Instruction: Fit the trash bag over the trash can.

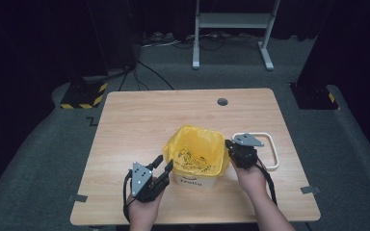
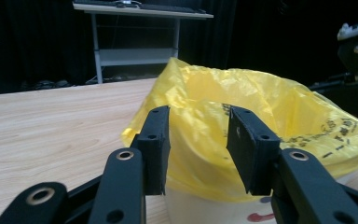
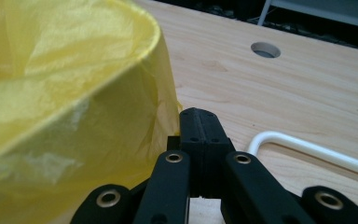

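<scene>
The left gripper (image 1: pixel 166 163) has its jaws apart, nothing pinched between them; in the left gripper view the two black pads (image 2: pixel 157 140) frame the near side of the yellow bag (image 2: pixel 261 107), which lies just ahead of the tips and drapes over the rim of a small white bin (image 1: pixel 195 182). Whether the pads brush the plastic cannot be told. The right gripper (image 1: pixel 230 145) has its jaws pressed together; in the right gripper view its tips (image 3: pixel 200 122) sit right against the hanging skirt of the bag (image 3: pixel 74 126) on their left, and whether a fold of plastic is caught between them cannot be told. Just to the right of that gripper a white loop frame (image 3: pixel 307 149) lies flat on the wooden table (image 1: pixel 139 120). Farther ahead of it, a round hole (image 3: pixel 265 49) is cut in the tabletop. The bin with its bag stands between the two grippers, the left one at its near left corner, the right one at its right edge.
</scene>
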